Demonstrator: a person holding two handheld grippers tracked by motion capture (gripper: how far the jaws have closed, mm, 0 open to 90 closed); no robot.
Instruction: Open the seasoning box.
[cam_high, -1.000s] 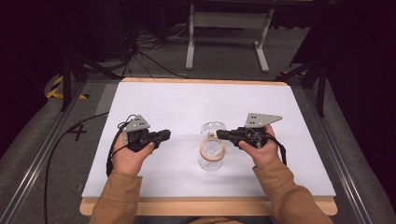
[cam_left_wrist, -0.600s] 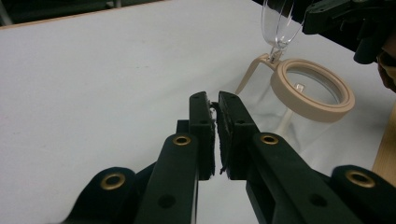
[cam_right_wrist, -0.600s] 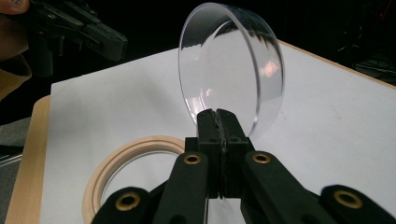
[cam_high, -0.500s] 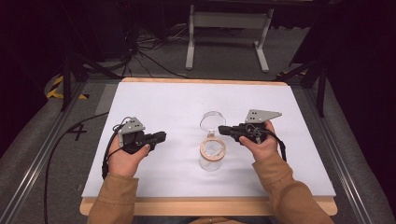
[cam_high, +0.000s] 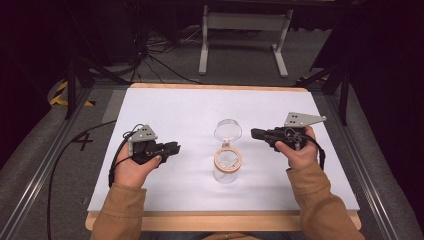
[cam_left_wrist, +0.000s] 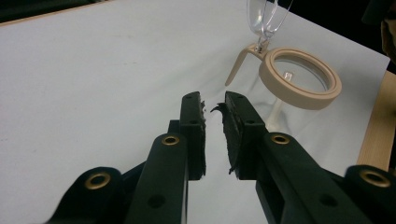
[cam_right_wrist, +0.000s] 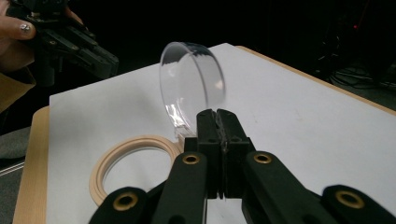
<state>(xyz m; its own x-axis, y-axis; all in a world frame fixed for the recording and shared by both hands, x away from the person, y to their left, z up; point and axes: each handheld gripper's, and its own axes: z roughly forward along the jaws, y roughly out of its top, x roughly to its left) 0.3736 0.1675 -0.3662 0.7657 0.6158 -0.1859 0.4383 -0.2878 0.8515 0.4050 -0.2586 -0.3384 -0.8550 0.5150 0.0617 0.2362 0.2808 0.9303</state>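
Standing clear glass jar (cam_high: 227, 167) — tan ring, perhaps rubber — round lid (cam_high: 228, 131) raised.

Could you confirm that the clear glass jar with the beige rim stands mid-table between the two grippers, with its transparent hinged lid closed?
Not quite: the transparent hinged lid is open, standing up behind the beige rim of the clear glass jar, as the right gripper view shows. The jar does stand mid-table between the left gripper and right gripper.

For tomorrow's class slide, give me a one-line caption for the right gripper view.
Right gripper, jaws shut, behind a clear jar's raised hinged lid, its tan rim open below.
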